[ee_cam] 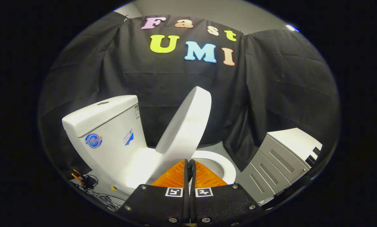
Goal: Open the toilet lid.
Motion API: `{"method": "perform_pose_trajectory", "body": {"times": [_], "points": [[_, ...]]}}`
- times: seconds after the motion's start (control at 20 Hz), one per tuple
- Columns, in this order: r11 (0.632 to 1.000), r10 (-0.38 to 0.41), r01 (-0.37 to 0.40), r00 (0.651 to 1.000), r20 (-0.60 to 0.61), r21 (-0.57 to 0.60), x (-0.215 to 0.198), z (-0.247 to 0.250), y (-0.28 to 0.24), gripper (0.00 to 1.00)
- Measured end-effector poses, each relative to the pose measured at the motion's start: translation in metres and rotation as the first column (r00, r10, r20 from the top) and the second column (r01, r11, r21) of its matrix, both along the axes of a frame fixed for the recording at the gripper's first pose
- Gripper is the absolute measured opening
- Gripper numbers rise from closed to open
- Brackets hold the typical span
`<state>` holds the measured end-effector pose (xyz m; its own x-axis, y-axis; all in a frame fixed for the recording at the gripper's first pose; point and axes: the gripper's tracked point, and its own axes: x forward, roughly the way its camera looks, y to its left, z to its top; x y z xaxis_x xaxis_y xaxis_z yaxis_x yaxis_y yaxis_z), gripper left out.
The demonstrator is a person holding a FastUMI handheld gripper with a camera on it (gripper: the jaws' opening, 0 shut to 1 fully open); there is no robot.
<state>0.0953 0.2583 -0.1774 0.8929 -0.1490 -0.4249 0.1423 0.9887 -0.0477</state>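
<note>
The lid (185, 126) stands raised well clear of the bowl (218, 162), tilted toward the tank (108, 126) but not resting on it. The gripper (190, 167), just below the lid, has its jaws closed together, holding nothing. I'd judge the lift nearly finished: next, nudge the lid back against the tank.

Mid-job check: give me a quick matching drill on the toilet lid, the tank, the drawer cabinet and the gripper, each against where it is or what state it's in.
Things:
1. toilet lid
2. tank
3. drawer cabinet
4. gripper

Places or states:
A. fingers closed together, nothing between them
B. raised and tilted, partly open
C. beside the bowl, on the side away from the tank
D. behind the lid's hinge, flush button on top

Pairs: 1-B, 2-D, 3-C, 4-A
</note>
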Motion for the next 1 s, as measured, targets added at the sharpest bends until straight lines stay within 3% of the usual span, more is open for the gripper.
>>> {"method": "perform_pose_trajectory", "body": {"times": [0.65, 1.0], "points": [[0.991, 0.090, -0.084, 0.994, 0.057, -0.102, 0.009, 0.029, 0.062, 0.00], [0.989, 0.133, -0.126, 0.988, 0.085, -0.080, 0.012, 0.036, 0.089, 0.00]]}}
